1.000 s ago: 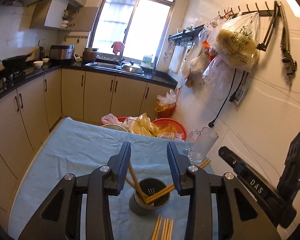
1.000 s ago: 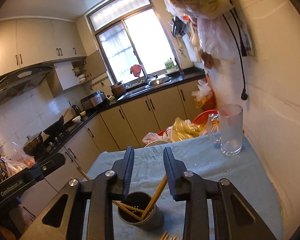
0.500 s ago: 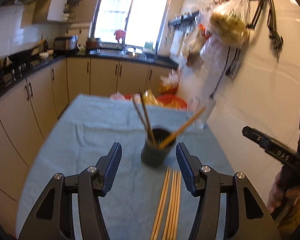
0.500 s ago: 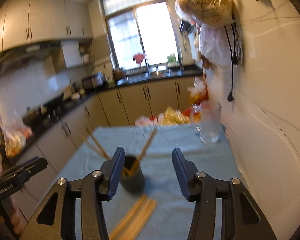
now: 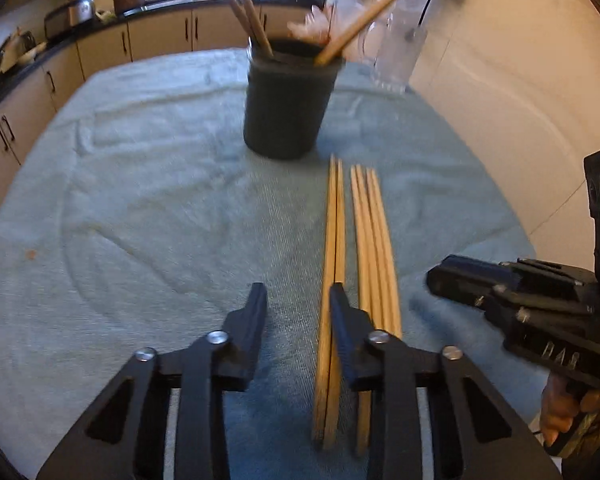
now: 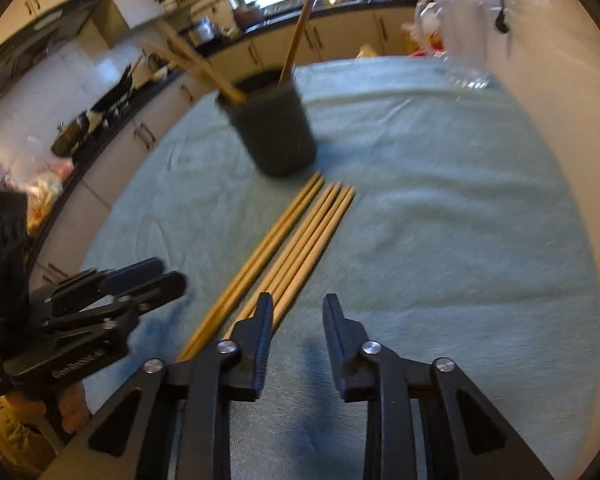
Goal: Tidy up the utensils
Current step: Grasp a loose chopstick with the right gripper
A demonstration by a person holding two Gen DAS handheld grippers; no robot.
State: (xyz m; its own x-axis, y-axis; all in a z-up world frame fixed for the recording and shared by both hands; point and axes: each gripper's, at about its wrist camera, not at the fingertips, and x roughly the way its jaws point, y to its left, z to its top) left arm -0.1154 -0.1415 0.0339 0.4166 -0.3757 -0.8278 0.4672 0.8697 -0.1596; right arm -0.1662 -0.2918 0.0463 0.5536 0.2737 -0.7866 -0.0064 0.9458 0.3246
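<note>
You are at the pick-up step, by the look of it: three sticks already lean in the dark round utensil holder (image 5: 288, 108), while the five pale wooden chopsticks (image 5: 354, 248) lie flat and side by side on the pale blue-green towel cloth (image 5: 140, 208), their far tips just short of the holder's base; your left black two-finger gripper (image 5: 298, 300) hangs low with jaws apart, its right finger over the leftmost pair; your right black two-finger gripper (image 6: 296, 308) also stands apart, just right of the bundle and clear of it; next move likely wants one finger each side of a single pair, then closing; the sticks look thin, smooth, prone to roll; a clear glass mug (image 5: 396, 60) stands behind the holder.
</note>
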